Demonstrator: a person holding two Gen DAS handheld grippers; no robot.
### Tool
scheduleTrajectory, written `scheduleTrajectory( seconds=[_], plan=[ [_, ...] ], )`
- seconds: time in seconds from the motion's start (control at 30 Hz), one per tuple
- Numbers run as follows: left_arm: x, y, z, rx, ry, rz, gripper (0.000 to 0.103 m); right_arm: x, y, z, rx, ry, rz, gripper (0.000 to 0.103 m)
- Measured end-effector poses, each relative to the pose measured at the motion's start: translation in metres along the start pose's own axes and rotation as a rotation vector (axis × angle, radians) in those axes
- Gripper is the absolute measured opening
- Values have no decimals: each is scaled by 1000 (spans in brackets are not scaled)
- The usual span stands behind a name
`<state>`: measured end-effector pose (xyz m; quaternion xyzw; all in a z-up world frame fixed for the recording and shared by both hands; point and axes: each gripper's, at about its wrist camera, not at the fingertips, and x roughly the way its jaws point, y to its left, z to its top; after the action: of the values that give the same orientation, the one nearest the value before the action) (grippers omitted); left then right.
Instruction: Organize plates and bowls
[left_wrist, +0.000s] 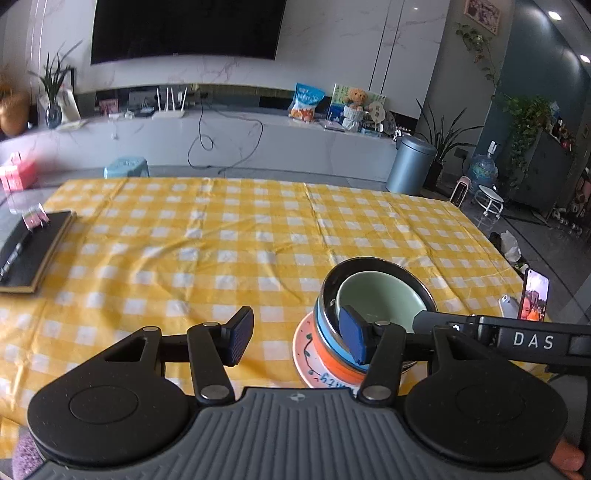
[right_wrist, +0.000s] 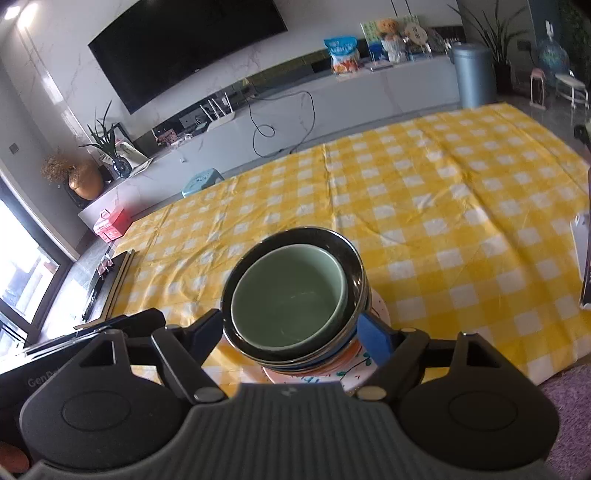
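Checked yellow cloth (left_wrist: 229, 236) | green bowl (right_wrist: 291, 295) nested atop stacked dishes | both jaws spread

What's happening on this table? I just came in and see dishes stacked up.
A person holds a gripper in each hand over a yellow checked tablecloth. The green bowl sits nested in a dark-rimmed bowl, atop more bowls on a patterned plate. The left gripper and right gripper have open jaws, holding nothing.
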<state>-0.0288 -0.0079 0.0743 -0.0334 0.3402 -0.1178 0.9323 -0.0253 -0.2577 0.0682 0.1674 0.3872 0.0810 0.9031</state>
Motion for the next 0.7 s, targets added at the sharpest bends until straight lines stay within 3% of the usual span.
scheduleTrajectory(
  seconds=[0.2, 0.53, 0.7],
  plan=[
    [-27, -9, -24, 134, -80, 72, 63, -27, 13, -25, -141, -94, -53, 81],
    [-50, -27, -66, 226, -130, 132, 78, -51, 17, -81, -290, -180, -75, 81],
    [-48, -35, -81, 265, -103, 159, 79, -52, 16, -105, -304, -146, -90, 81]
  ],
)
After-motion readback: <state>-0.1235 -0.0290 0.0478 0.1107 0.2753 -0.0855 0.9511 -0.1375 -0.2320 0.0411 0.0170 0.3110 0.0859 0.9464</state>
